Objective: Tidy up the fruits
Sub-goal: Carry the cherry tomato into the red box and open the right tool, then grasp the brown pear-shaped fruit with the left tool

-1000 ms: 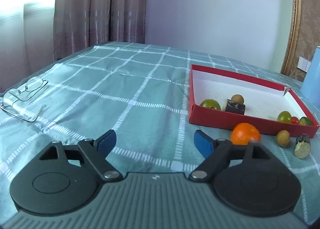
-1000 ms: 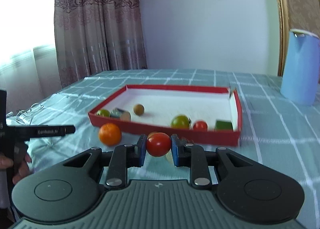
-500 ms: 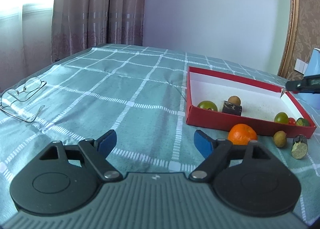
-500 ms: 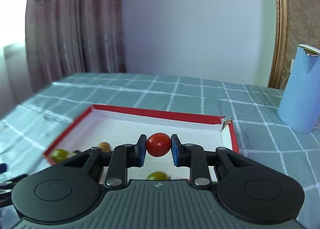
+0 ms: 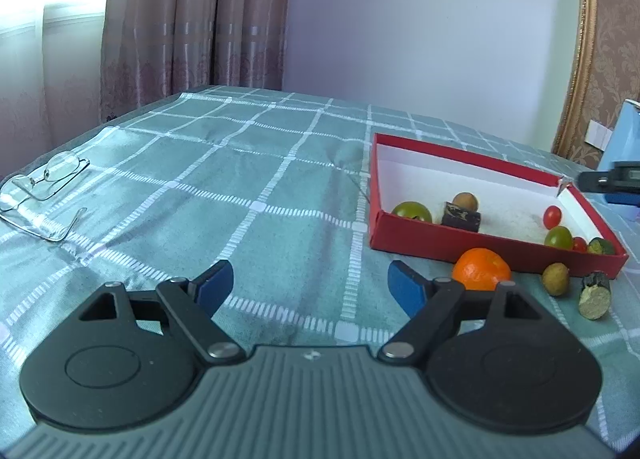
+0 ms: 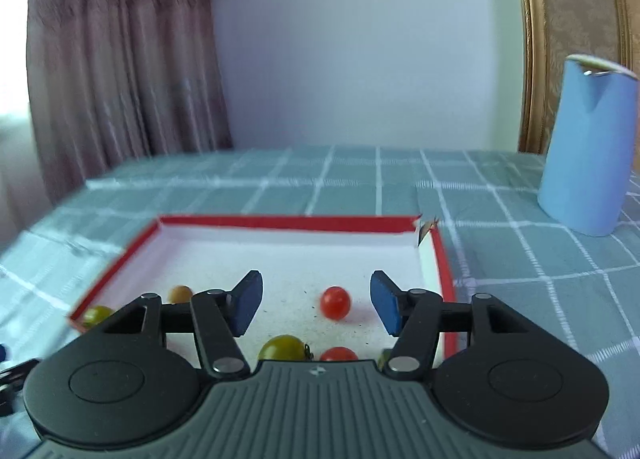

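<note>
A red box (image 5: 460, 249) with a white floor lies on the checked cloth. My right gripper (image 6: 316, 305) is open above the box (image 6: 280, 223), and a red cherry tomato (image 6: 335, 302) lies free on the box floor below it, also in the left wrist view (image 5: 553, 215). The box holds green tomatoes (image 5: 412, 212) (image 6: 283, 347), a second red tomato (image 6: 338, 354), a brown fruit (image 5: 465, 201) and a dark chunk (image 5: 461, 216). An orange (image 5: 481, 269), a small brown fruit (image 5: 555, 279) and a cucumber piece (image 5: 595, 295) lie outside the box front. My left gripper (image 5: 310, 287) is open and empty, left of the orange.
Glasses (image 5: 42, 187) lie at the cloth's left edge. A tall blue jug (image 6: 586, 147) stands right of the box. Curtains and a wall are behind the table. The right gripper's body (image 5: 610, 181) shows at the far right of the left wrist view.
My right gripper carried the red tomato over the box, opened and let it go onto the box floor. My left gripper stayed open with only a slight shift.
</note>
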